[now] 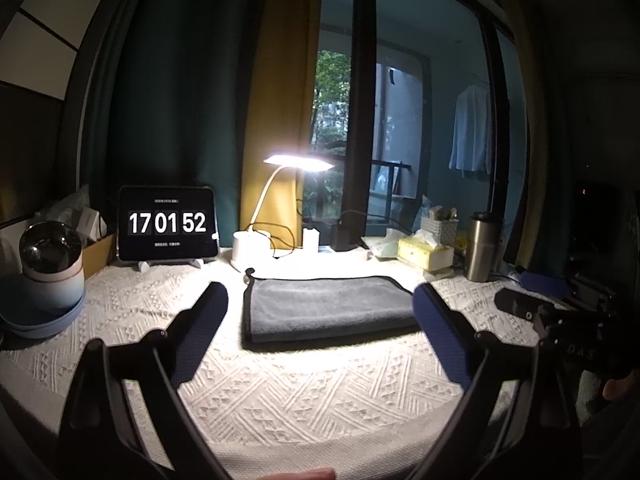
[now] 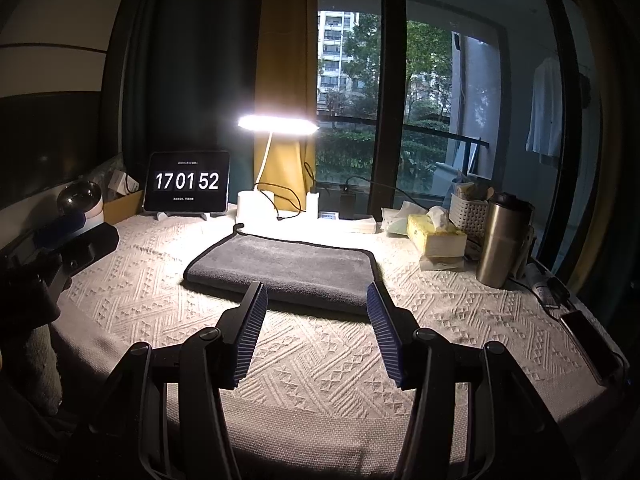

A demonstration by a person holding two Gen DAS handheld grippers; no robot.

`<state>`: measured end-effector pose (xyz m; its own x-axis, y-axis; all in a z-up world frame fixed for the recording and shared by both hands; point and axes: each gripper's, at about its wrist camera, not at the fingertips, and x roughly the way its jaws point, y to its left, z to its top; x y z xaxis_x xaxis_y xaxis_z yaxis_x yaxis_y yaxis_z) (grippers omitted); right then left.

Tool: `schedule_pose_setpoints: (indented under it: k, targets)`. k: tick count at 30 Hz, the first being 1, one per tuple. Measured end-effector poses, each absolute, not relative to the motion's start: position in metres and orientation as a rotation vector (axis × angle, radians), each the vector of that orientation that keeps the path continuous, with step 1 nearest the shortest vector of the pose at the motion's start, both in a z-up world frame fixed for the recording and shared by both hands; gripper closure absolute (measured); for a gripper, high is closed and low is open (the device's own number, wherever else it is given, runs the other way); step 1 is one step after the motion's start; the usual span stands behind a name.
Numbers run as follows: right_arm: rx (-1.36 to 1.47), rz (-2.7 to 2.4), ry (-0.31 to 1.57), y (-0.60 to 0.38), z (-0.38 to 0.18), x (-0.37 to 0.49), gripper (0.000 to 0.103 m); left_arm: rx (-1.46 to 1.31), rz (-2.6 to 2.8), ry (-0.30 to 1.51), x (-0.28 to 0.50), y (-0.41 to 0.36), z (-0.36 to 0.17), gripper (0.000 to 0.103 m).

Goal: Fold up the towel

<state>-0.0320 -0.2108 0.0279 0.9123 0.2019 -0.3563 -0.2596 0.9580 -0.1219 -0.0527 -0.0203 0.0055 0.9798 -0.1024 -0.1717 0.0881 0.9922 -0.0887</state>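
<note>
The gray towel is lying folded into a flat rectangle on the white knitted tablecloth, just in front of the lit desk lamp. The left gripper is hovering on the near side of the towel with its jaws standing wide apart, holding nothing; the towel is showing between its fingertips but apart from them. The right gripper is likewise hanging over the towel's near edge, jaws spread and empty.

Left of the lamp, a tablet is showing 17 01 52. Right of the lamp, a yellow tissue box and a steel tumbler are standing well apart from the towel. Nothing is lying between the jaws and the towel.

The towel is looking plush, with a dark bound edge and a small loop at its far left corner. The fingers are wearing ribbed blue pads.
</note>
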Motion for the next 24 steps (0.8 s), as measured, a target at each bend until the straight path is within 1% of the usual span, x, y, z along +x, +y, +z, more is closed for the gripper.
schedule_pose_setpoints:
  k: [24]
  targets:
    - [-0.166, 0.239, 0.351, -0.211, 0.027, -0.0315, 0.048, -0.081, -0.078, 0.176, -0.0546, -0.0203, 0.005, 0.008]
